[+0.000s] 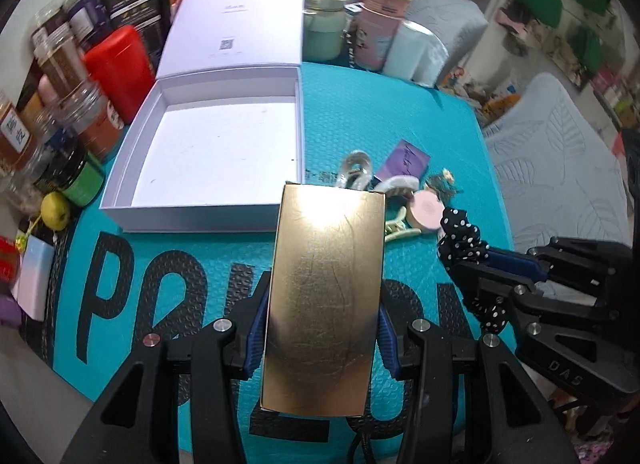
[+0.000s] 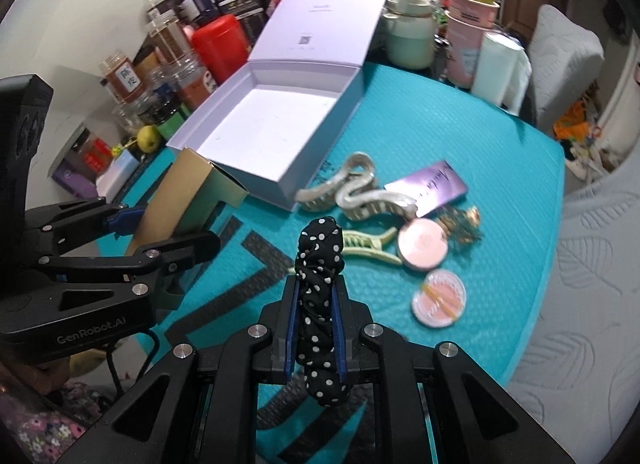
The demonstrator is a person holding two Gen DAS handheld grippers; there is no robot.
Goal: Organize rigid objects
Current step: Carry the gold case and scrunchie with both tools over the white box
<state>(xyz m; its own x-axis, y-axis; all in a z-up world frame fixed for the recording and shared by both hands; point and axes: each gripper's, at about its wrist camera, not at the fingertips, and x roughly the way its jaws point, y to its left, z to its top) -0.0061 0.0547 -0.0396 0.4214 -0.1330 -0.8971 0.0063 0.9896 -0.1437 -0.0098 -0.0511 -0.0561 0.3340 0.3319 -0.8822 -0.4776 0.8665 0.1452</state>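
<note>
A left hand-held gripper [image 1: 320, 328] clamps a tall, flat-sided gold carton [image 1: 326, 296], its metallic card finely scratched and glaring under the light, above a teal embossed mat [image 1: 360, 112] printed with black letters on the worktop. Beside it, the right hand-held gripper [image 2: 314, 328] pinches a soft, ruffled black scrunchie with white dots [image 2: 318, 264] between blue-lined pads. Just beyond the carton lies an open white cardboard box [image 1: 208, 216], square and shallow, its hinged lid [image 1: 240, 20] tipped back. To the right, near together on the mat: a curved pearly claw clip [image 2: 360, 192], a pale green clip [image 2: 368, 244], two round pink compacts [image 2: 424, 248], and a glossy purple packet [image 2: 428, 188].
</note>
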